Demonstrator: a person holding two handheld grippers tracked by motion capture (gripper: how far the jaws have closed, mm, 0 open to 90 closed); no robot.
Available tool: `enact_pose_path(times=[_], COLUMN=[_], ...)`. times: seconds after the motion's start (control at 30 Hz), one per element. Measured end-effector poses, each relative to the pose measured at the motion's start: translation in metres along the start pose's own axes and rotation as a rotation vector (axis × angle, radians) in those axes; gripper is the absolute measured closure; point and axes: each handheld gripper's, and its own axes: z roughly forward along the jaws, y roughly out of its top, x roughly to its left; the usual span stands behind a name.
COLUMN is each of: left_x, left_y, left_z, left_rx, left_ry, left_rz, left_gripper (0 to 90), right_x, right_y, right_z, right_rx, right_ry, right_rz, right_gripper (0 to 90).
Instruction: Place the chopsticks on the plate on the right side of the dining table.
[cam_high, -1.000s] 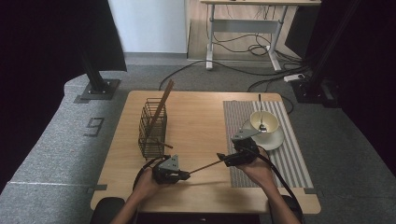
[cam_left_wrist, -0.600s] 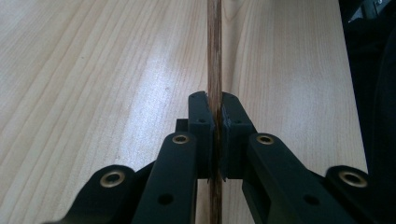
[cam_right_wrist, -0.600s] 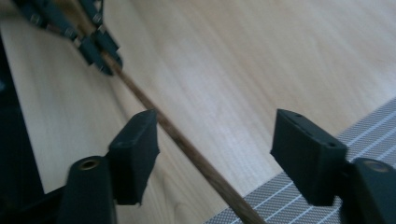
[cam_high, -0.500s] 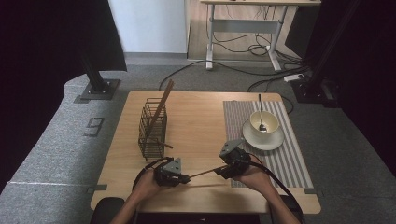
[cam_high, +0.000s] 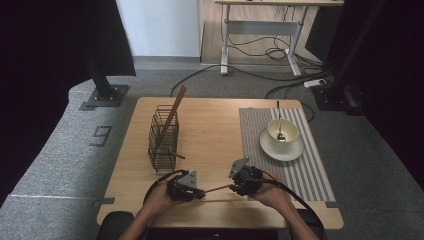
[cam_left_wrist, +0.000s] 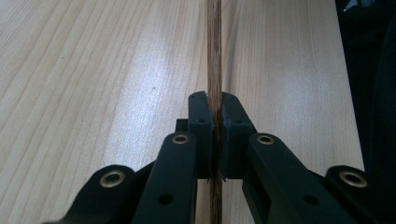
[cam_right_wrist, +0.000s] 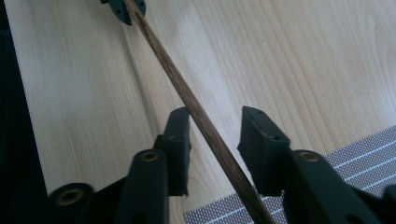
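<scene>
From the high view, a thin dark wooden stick (cam_high: 218, 188) is seen held low over the near edge of the table (cam_high: 215, 125), spanning the gap between the left gripper (cam_high: 199, 190) and the right gripper (cam_high: 233, 187). The same view takes in what the gripper views leave out: a wire basket (cam_high: 162, 137) at the left of the table with a second, longer stick (cam_high: 172, 115) leaning out of its top, and a striped mat (cam_high: 292, 170) at the right carrying a saucer (cam_high: 282, 148), a pale cup (cam_high: 283, 131) and a spoon (cam_high: 279, 125) resting in the cup.

In the left gripper view the grip itself is made plain: the stick (cam_left_wrist: 214, 56) is clamped between the two black jaws, pressed tight on either side, and runs straight ahead over the light wood grain.

In the right gripper view the story is different. The stick (cam_right_wrist: 187, 100) is seen passing diagonally through the gap, and the jaws stand apart; the near jaw may be brushed by it, though contact cannot be made out for certain. The far end of the stick is seen caught in the left gripper's tips (cam_right_wrist: 124, 7) at the top edge, and a corner of the mat (cam_right_wrist: 355, 154) is shown at lower right.

The stick looks slim, round and reddish-brown, with a fine grain.
</scene>
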Motion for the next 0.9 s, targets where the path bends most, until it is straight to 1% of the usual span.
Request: enact_pose_path(times=[0.07,0.17,0.3,0.37,0.5,0.53,0.57,0.63,0.77,0.8,0.83,0.9], left_x=[0.001,0.001,0.003,0.004,0.007,0.007,0.008,0.009,0.012,0.014,0.014,0.016], left_y=[0.0,-0.001,-0.003,-0.005,-0.007,-0.007,-0.008,-0.008,-0.01,-0.011,-0.011,-0.012], left_z=[0.0,0.0,0.0,-0.001,-0.005,-0.006,-0.006,-0.005,-0.004,-0.005,-0.004,-0.005], left_rx=[0.001,-0.002,-0.003,-0.014,-0.046,-0.053,-0.058,-0.067,-0.076,-0.075,-0.083,-0.079], left_ry=[-0.002,-0.001,0.015,0.033,0.08,0.084,0.095,0.114,0.152,0.157,0.16,0.17], left_rz=[0.004,0.004,-0.008,-0.018,-0.038,-0.047,-0.055,-0.079,-0.12,-0.125,-0.14,-0.148], left_gripper=[84.7,84.5,82.6,80.1,69.9,67.4,64.6,55.5,40.9,38.4,36.4,31.9], right_x=[0.001,0.003,0.005,0.005,0.01,0.011,0.012,0.012,0.008,0.007,0.005,0.003], right_y=[0.0,0.002,0.004,0.004,0.005,0.005,0.005,0.005,0.001,-0.001,-0.002,-0.005], right_z=[0.0,0.0,0.002,0.003,0.003,0.002,0.002,0.001,-0.004,-0.005,-0.007,-0.011], right_rx=[0.006,0.019,0.042,0.047,0.033,0.027,0.023,0.031,0.034,0.031,0.029,0.032], right_ry=[-0.006,-0.016,0.005,0.031,0.085,0.104,0.109,0.097,0.078,0.073,0.07,0.059], right_rz=[-0.011,-0.046,-0.071,-0.079,-0.102,-0.107,-0.11,-0.112,-0.096,-0.089,-0.087,-0.079], right_gripper=[66.4,68.4,72.5,75.4,82.2,83.1,83.2,83.2,83.2,83.2,83.2,83.1])
